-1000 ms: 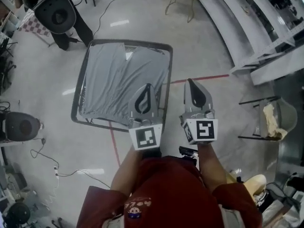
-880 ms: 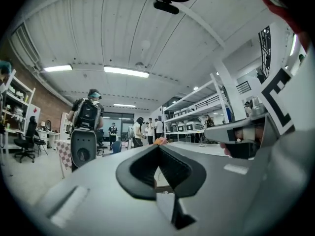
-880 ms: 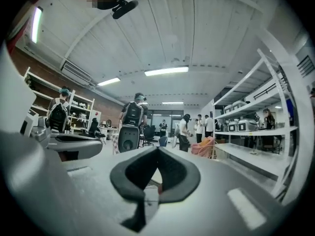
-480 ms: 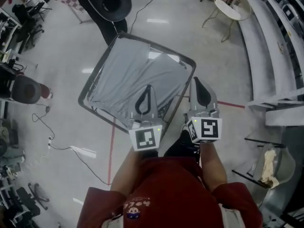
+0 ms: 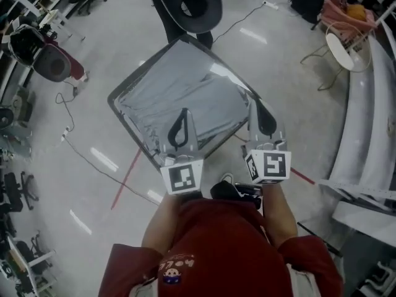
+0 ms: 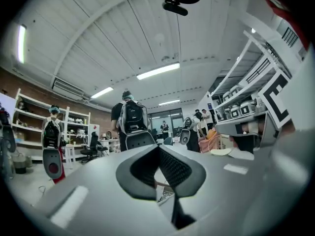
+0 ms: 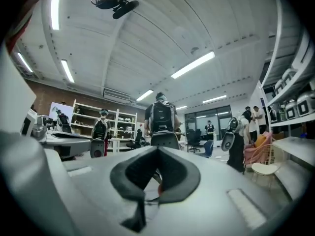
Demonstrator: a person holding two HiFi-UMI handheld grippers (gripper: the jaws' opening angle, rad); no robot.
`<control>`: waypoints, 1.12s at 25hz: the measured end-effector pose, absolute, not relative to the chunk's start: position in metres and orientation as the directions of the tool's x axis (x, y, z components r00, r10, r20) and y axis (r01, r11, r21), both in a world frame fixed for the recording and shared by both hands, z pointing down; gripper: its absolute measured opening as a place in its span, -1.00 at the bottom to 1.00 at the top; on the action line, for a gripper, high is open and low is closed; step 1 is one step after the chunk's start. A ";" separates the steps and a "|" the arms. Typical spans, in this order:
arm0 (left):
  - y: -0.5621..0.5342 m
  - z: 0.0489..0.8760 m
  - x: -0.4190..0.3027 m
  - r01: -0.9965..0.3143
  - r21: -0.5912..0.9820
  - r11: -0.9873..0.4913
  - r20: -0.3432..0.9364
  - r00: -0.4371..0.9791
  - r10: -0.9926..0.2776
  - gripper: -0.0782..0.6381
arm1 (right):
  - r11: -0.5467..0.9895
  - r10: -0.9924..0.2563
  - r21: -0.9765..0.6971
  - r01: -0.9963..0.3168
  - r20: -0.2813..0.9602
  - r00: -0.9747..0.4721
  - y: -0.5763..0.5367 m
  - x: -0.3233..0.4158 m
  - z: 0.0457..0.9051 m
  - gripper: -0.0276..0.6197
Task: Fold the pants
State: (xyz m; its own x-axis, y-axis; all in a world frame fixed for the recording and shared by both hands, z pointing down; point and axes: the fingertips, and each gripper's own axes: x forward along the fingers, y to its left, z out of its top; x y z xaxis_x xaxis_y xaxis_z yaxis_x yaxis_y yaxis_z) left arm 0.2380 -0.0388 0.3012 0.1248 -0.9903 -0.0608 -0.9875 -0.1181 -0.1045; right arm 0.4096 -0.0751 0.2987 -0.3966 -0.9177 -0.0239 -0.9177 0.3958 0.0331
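Grey pants (image 5: 179,88) lie spread flat on a dark-rimmed square table (image 5: 119,107), which shows cornerwise in the head view. My left gripper (image 5: 183,112) hangs level over the table's near edge, its jaws shut with nothing in them. My right gripper (image 5: 253,104) hovers at the table's right corner, likewise shut and empty. In the left gripper view the left gripper (image 6: 158,149) points across the room, its black pads (image 6: 172,166) pressed together. The right gripper view shows the right gripper (image 7: 157,149) the same way. Neither gripper view shows the pants.
A person in black (image 5: 189,2) stands at the table's far side. A red floor line (image 5: 127,178) and a cable (image 5: 86,156) run on the left. White shelving (image 5: 371,135) lines the right, with a round white side table (image 5: 340,42) beyond.
The table has swung clockwise in the head view as the person turned. Both grippers stayed shut; the right one now sits at the table's right corner instead of off to its side.
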 end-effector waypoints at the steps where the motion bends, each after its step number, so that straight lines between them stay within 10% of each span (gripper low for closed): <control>1: -0.036 0.302 0.240 -0.990 -0.112 -0.091 -0.057 0.098 -0.994 -0.76 | 0.424 -0.905 0.036 -0.905 -0.026 -0.425 -0.077 0.411 0.299 -0.91; 28: 0.003 0.394 0.214 -0.926 -0.364 0.094 0.115 -0.145 -0.983 -0.76 | 0.784 -0.620 0.171 -0.597 0.172 -0.765 -0.083 0.352 0.401 -0.91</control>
State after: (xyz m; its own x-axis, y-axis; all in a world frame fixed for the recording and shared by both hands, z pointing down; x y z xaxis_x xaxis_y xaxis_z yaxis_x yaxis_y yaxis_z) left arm 0.2139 0.0026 0.3942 -0.1450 -0.9828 0.1146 -0.9265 0.0942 -0.3644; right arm 0.3517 -0.0831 0.4008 -0.7655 -0.6200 0.1724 -0.5966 0.7841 0.1709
